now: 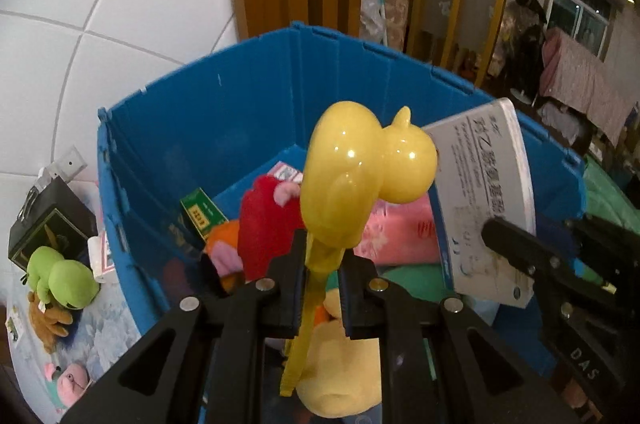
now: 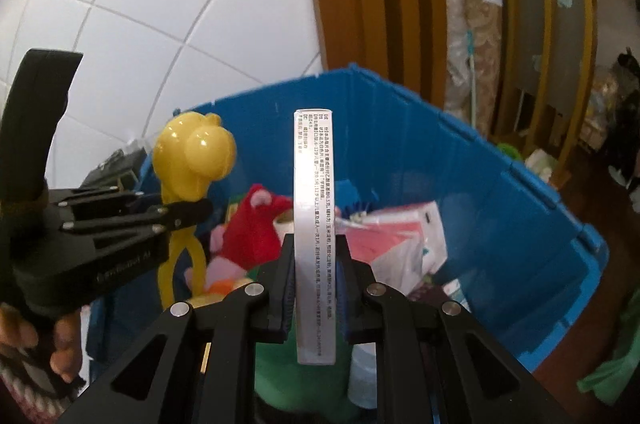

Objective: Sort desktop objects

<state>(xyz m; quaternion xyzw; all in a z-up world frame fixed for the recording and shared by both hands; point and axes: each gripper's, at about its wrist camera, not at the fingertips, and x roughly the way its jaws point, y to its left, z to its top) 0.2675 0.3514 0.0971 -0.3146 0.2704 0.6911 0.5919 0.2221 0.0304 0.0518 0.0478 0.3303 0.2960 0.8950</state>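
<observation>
On the far left of the left wrist view, a green plush frog (image 1: 60, 278), a brown plush toy (image 1: 50, 324) and a pink plush figure (image 1: 70, 382) lie on the desk (image 1: 108, 320) beside the bin; a black box (image 1: 48, 224) stands behind them against the white tiled wall (image 1: 100, 4).

The large blue plastic bin (image 1: 240, 112) is open-topped with ribbed walls. It contains a red plush toy (image 1: 268, 224), a small green carton (image 1: 202, 214), pink fabric (image 1: 400, 228) and a pale yellow plush toy (image 1: 340, 372), among other items.

The left tool (image 1: 323, 288) is narrowed onto the glossy yellow plastic duck-shaped tongs (image 1: 360, 176). The pads clamp the thin yellow handle strips just below the moulded head, which is smooth, rounded and shows bright highlights. The head stands above the bin interior; the handle ends hang below the pads.

The right tool (image 2: 316, 280) is clamped on the flat white-and-silver cardboard box (image 2: 315, 224) bearing printed text. In the right wrist view the box is held edge-on and upright, its narrow printed side facing the camera, its upper end over the bin opening. In the left wrist view its broad face (image 1: 484, 200) shows a blue edge stripe and sits just right of the tongs.
</observation>
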